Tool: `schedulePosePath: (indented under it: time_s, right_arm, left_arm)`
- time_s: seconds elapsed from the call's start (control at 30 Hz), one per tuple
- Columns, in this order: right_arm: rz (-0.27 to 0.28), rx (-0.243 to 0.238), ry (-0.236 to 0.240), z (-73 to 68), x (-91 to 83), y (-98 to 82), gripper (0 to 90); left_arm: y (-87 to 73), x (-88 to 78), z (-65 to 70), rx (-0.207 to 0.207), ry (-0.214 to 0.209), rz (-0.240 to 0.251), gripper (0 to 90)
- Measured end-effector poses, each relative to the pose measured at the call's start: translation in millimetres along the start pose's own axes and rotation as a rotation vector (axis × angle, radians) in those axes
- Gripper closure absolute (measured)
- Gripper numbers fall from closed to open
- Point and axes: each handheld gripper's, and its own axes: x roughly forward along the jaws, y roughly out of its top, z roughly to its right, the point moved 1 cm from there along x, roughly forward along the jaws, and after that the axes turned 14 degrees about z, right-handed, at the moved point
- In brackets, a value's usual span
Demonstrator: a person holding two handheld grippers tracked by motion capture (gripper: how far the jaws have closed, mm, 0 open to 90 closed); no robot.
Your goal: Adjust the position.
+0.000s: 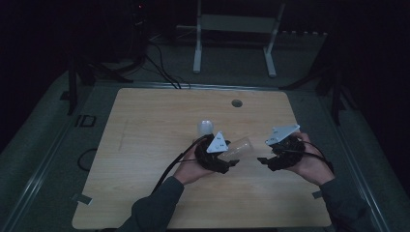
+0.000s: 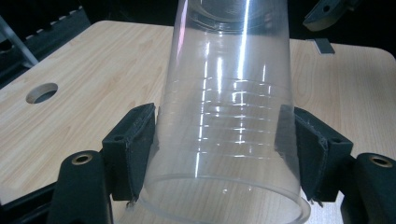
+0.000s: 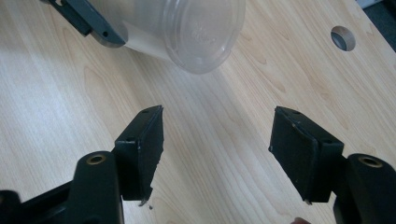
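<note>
Forearms in dark sleeves are seen entering the high view from six o'clock, one gripper borne in each hand. The left gripper point(image 1: 234, 163) is clamped on a clear plastic cup point(image 1: 240, 148), which is held above the table point(image 1: 145, 145) just right of centre, tilted with its base toward two o'clock. In the left gripper view the cup point(image 2: 229, 116) is seen gripped low on its wall, near the rolled rim, with both black pads pressed against its sides; it is transparent, ribbed with faint rings, and streaked with bright reflections. The right gripper point(image 1: 263, 161) is held at about three o'clock of the cup, close by but apart from it, with its jaws spread wide and nothing between them. In the right gripper view the cup's base point(image 3: 205, 32) is seen at twelve o'clock beyond the open jaws.

A second pale cup point(image 1: 205, 128) is stood at eleven o'clock of the left gripper. Bare light wood is left all round, widest toward nine o'clock. A round hole point(image 1: 236, 103) is cut near the far edge. Beyond the table, a white frame point(image 1: 234, 34) and cables point(image 1: 159, 67) are seen on the dim grey floor.
</note>
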Motion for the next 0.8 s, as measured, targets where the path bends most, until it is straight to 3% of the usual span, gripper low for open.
schedulePosePath:
  time_s: [0.8]
  right_arm:
    - [-0.105, -0.097, 0.063, -4.6, 7.4, 9.1, 34.7]
  left_arm:
    - [-1.6, 3.9, 6.3, 0.058, -0.035, -0.036, 29.8]
